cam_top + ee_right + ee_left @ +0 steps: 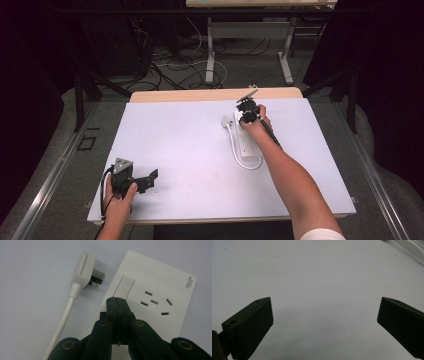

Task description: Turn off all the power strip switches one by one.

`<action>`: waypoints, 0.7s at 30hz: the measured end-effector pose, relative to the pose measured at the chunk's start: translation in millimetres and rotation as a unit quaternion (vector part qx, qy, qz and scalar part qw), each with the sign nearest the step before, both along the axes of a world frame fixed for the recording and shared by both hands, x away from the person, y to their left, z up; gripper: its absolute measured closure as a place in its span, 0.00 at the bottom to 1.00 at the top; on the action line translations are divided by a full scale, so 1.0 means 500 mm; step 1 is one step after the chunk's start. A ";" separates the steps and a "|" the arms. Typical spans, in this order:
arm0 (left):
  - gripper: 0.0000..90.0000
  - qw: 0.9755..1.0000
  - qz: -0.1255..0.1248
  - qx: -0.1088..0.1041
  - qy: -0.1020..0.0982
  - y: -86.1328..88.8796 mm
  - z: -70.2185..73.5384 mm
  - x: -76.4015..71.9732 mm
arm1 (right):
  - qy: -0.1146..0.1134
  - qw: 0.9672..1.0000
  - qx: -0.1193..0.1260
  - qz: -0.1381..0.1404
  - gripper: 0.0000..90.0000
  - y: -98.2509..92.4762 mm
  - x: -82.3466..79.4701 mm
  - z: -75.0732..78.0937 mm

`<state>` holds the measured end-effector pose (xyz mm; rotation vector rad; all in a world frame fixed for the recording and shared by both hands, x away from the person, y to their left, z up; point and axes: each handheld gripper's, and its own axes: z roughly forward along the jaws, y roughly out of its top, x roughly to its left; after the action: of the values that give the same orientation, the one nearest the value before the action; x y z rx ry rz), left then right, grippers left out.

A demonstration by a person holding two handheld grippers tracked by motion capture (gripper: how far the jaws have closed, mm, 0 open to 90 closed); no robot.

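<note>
Right gripper view has the right gripper (117, 300) clenched with nothing between its jaws, tips at the power strip's (160, 280) switch (124, 286). Its plug (83, 271) lies just left, unplugged. Near left, the left gripper (324, 317) rests released on the table (190, 150).

White power strip (155, 290) flat, plug (85, 271) just beside.
</note>
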<state>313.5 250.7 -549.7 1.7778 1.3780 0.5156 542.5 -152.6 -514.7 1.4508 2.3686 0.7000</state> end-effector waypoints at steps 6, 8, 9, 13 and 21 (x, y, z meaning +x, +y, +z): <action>0.00 1.000 0.000 0.000 0.001 -0.001 -0.001 0.001 | -0.004 1.000 0.006 0.003 1.00 -0.003 0.000 0.005; 0.00 1.000 0.001 -0.001 0.001 -0.002 -0.001 0.002 | -0.004 1.000 0.004 0.001 1.00 -0.005 0.000 0.008; 0.00 1.000 0.001 -0.001 0.000 -0.002 -0.001 0.002 | -0.002 1.000 0.006 -0.007 1.00 -0.005 0.000 0.009; 0.00 1.000 0.001 -0.001 0.001 -0.002 -0.001 0.001 | -0.006 1.000 0.006 -0.003 1.00 -0.013 0.003 0.014; 0.00 1.000 0.005 -0.004 0.001 0.000 -0.001 0.000 | -0.006 1.000 0.007 -0.005 1.00 -0.016 0.011 0.028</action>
<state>313.6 251.0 -550.4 1.7665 1.3884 0.5138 548.1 -160.8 -500.6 1.4584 2.3506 0.7232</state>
